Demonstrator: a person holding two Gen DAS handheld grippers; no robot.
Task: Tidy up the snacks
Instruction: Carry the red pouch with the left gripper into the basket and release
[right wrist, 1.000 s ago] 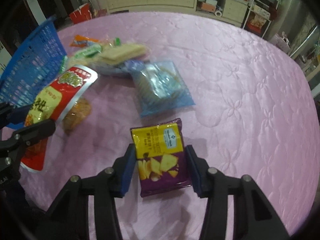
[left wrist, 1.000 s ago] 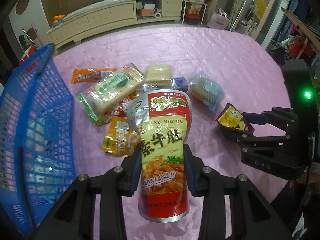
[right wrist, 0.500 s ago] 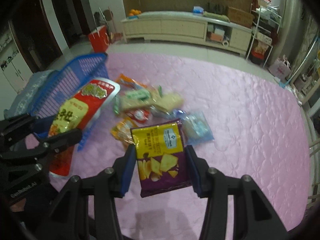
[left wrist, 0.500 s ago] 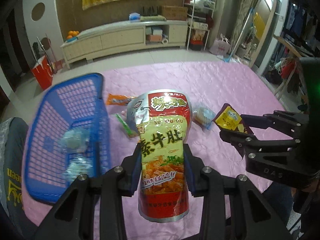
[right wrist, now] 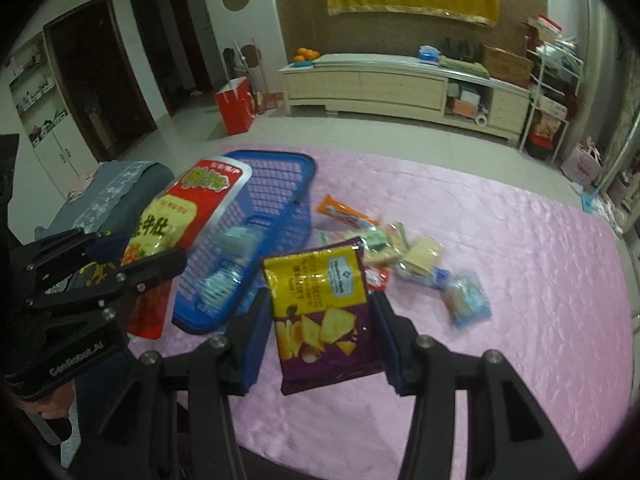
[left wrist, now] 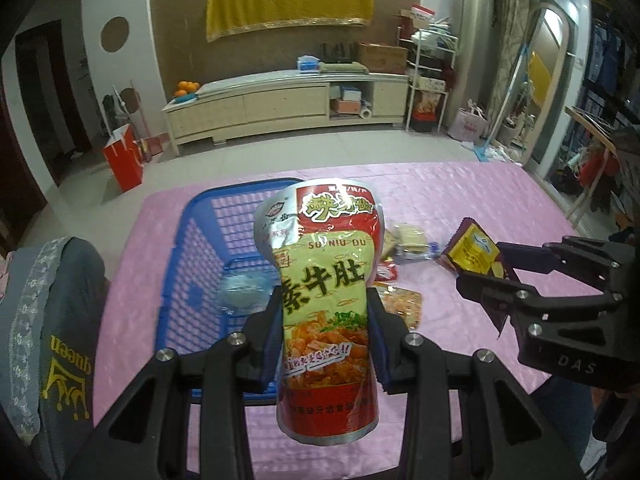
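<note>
Left gripper (left wrist: 325,336) clenched on red-yellow snack pouch (left wrist: 326,280) above blue basket (left wrist: 200,264) (plastic mesh); right gripper (right wrist: 322,340) grasping purple chip bag (right wrist: 320,312).

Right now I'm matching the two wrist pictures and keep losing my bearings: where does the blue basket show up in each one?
Left wrist view: the blue basket sits left of centre on the pink tablecloth, partly hidden behind the red and yellow pouch clamped in the left gripper.
Right wrist view: the blue basket lies left of centre, above the purple chip bag.
Shared landmark: the red paper bag on the floor.
</note>
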